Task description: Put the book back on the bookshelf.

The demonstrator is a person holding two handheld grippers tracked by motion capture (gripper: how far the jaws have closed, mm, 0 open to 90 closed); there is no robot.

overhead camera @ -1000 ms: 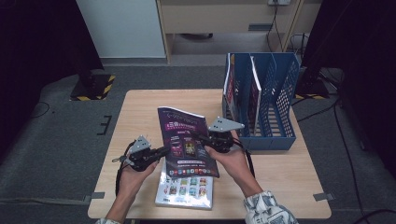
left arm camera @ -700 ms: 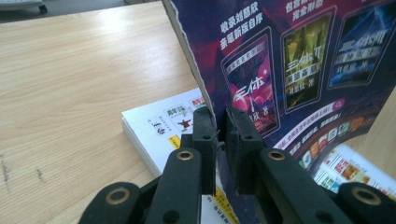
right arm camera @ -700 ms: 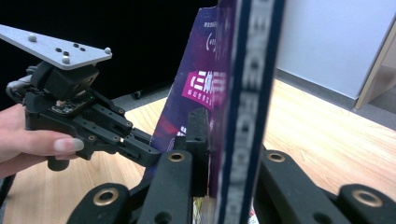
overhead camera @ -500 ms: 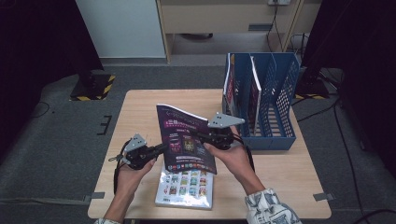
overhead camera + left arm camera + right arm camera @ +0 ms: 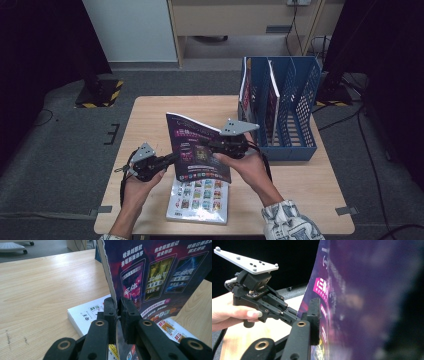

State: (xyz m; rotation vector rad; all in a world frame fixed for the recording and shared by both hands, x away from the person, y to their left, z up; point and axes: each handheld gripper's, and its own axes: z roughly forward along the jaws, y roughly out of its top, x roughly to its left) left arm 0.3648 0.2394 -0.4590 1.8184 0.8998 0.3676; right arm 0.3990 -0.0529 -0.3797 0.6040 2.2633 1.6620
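A purple magazine (image 5: 197, 150) stands tilted on edge above the table, held from both sides. My left gripper (image 5: 171, 158) is shut on its left edge; in the left gripper view the jaws (image 5: 117, 305) pinch the white page edge of the purple magazine (image 5: 155, 277). My right gripper (image 5: 211, 145) is shut on its right side. In the right gripper view one jaw (image 5: 318, 312) presses the purple cover (image 5: 362, 302) and the other jaw is hidden behind it. A white magazine (image 5: 197, 197) lies flat beneath.
A blue file rack (image 5: 300, 120) stands at the table's right rear with magazines (image 5: 246, 95) upright in its left slots. The wooden table (image 5: 150, 115) has bare room at the left and back. The white magazine (image 5: 86, 315) lies just under my left jaws.
Both grippers have raised the purple magazine slightly off the white one and tipped it more upright. The hands stay about where they were.
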